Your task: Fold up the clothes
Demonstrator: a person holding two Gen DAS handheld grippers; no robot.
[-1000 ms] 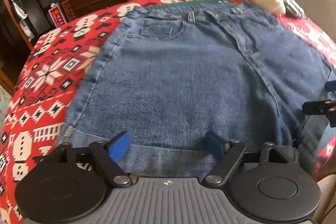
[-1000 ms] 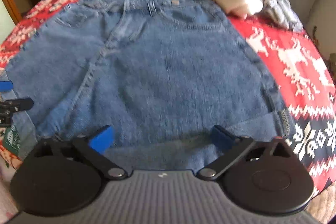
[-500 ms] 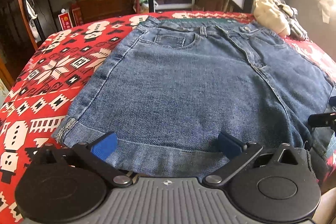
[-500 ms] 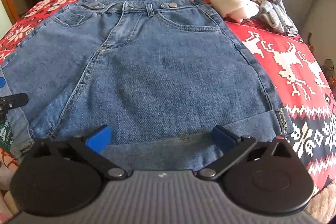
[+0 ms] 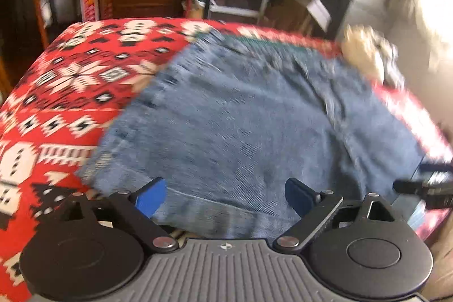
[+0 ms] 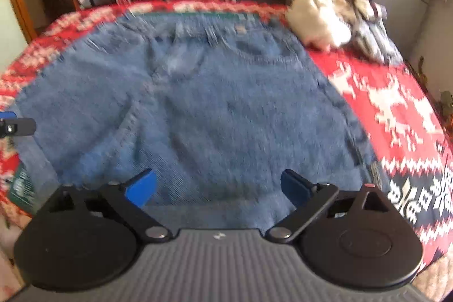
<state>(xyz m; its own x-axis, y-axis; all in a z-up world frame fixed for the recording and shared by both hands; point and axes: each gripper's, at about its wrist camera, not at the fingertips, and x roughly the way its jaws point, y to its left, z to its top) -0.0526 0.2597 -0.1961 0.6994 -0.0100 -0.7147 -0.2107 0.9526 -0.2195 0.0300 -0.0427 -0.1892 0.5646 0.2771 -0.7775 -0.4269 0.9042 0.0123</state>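
Denim shorts (image 5: pixel 254 126) lie flat, front up, on the red patterned blanket (image 5: pixel 65 92), and they fill the middle of both views; the waistband is at the top centre of each frame and the cuffed hems run along the bottom, just ahead of your fingers.

Starting at the left of the left wrist view, the blanket is bare, then comes the outer seam of one leg, then your left gripper (image 5: pixel 225 196) at bottom centre. Its jaws stand wide apart with nothing between them, poised over the hem. At the far right edge of that view the tip of the other tool shows.

In the right wrist view the same shorts (image 6: pixel 203 115) spread from the left edge to right of centre. Your right gripper (image 6: pixel 218 190) is also spread wide and empty above its own hem. A heap of pale clothes (image 6: pixel 322 16) sits in the upper right, touching or nearly touching the waistband corner.

Both views are blurred, so I judge you are mid-approach. To fold well, settle first, then take each hem at matching points and bite through both layers of the cuff. Lift evenly and carry toward the waistband, so that the fold line lands straight, and keep clear of the heap.
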